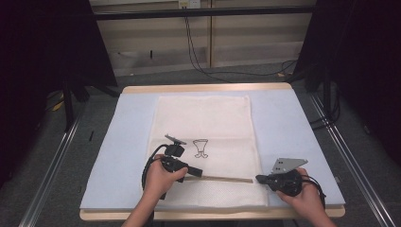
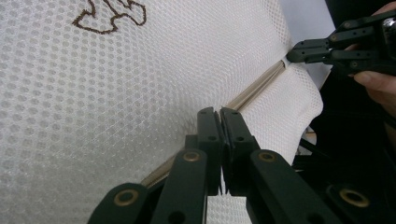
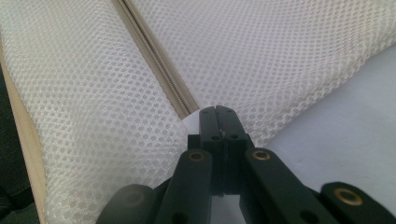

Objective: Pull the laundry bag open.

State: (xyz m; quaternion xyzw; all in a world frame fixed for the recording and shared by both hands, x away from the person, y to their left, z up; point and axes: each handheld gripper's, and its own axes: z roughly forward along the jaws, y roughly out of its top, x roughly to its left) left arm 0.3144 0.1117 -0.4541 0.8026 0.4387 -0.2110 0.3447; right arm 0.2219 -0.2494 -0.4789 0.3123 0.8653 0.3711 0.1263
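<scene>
Mesh, white and honeycombed, makes up the flat laundry bag (image 1: 203,142) lying mid-frame on a pale blue table pad (image 1: 293,137). A beige zipper strip (image 1: 222,178) crosses its lower part. The left gripper (image 1: 196,171) pinches the zipper near its left end, jaws pressed together; the right gripper (image 1: 260,178) clamps the bag's right edge at the zipper's end.

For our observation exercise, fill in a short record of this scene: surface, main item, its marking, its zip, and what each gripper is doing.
Surface: table with a pale blue mat
Main item: white mesh bag, lying flat
Marking: dark outline figure near the bag's middle
Zip: beige zip line across the near part of the bag
Left gripper: jaws shut, at the zip's left part
Right gripper: jaws shut, at the zip's right end by the bag's edge
</scene>
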